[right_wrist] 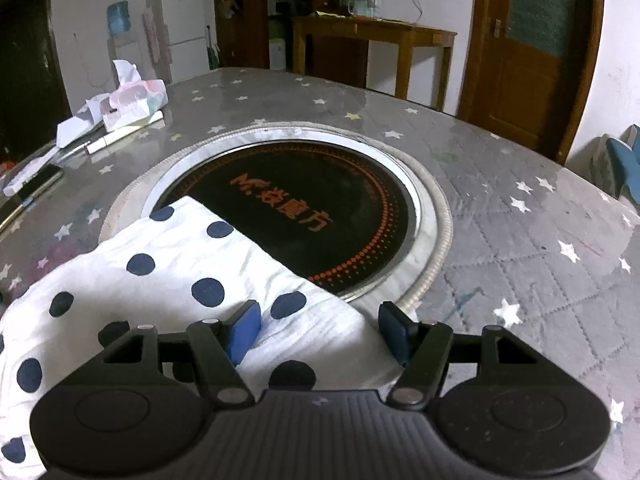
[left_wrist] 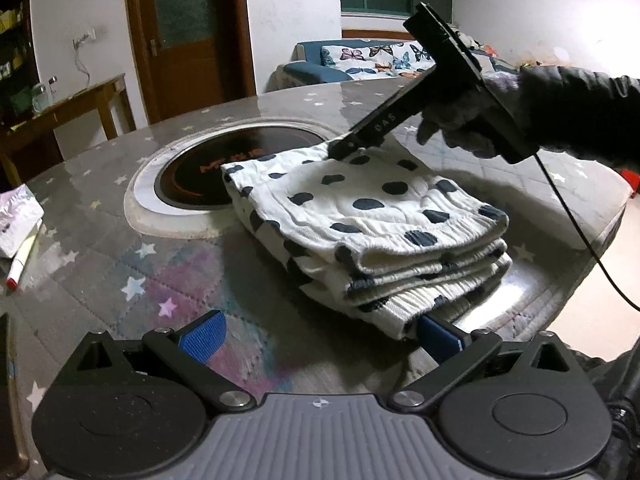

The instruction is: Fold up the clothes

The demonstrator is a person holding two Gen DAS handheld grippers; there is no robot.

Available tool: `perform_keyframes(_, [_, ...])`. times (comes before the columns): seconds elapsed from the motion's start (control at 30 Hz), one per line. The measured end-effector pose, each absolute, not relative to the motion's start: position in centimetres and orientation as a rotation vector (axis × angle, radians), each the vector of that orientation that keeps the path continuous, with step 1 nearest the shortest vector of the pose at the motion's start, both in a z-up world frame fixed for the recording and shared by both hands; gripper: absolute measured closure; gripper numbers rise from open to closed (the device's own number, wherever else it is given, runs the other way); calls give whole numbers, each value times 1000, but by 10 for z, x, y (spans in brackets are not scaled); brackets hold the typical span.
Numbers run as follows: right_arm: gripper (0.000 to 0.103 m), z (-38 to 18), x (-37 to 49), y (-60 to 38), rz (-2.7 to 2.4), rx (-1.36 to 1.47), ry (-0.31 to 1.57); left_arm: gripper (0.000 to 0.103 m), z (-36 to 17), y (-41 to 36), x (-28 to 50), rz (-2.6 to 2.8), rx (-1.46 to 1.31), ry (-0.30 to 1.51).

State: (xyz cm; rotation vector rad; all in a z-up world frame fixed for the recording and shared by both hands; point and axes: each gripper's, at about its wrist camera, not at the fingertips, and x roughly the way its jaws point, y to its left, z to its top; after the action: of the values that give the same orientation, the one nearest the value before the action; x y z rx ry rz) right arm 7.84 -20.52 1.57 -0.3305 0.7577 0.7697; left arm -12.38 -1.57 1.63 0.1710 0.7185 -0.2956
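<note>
At the bottom of the left wrist view, the left gripper (left_wrist: 320, 338) stands with its blue-padded fingers (left_wrist: 204, 340) spread wide and nothing between them; the pad at 4 o'clock touches the near corner of the folded white garment with dark blue polka dots (left_wrist: 360, 216), while the pad at 7 o'clock hangs over bare tabletop. The garment lies stacked in several layers, ribbed edges facing the camera, on the round grey table with a star-printed quilted cover (left_wrist: 120, 280), its far end overlapping the rim of the black circular induction cooktop with orange lettering (left_wrist: 192, 176) set into the table's middle. Toward 1 o'clock, the right gripper (left_wrist: 340, 148), held by a gloved hand (left_wrist: 464, 124) in a dark sleeve, rests its tip on the garment's far edge. Seen from the right wrist view, that gripper's jaws are also apart, one blue pad (right_wrist: 244, 332) over the spotted cloth, the other just past the cloth's edge, gripping nothing. At 9 o'clock near the table's edge lie a white tissue pack (left_wrist: 18, 220) and a white marker with a red cap (left_wrist: 20, 260). Beyond stand a brown wooden door (left_wrist: 188, 32) and a sofa with a butterfly-print cover (left_wrist: 380, 58).
</note>
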Motion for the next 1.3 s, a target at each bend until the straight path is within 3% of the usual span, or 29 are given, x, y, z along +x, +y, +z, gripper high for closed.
perform_keyframes(0.33, [37, 23, 66, -253, 581, -325, 800, 1, 11, -10, -86, -204, 140, 713])
perform_keyframes(0.83, [37, 23, -2, -360, 300, -203, 827, 18, 6, -28, -10, -224, 133, 695])
perform_keyframes(1.3, [37, 43, -33, -374, 284, -191, 747, 14, 24, -23, 11, -201, 108, 647])
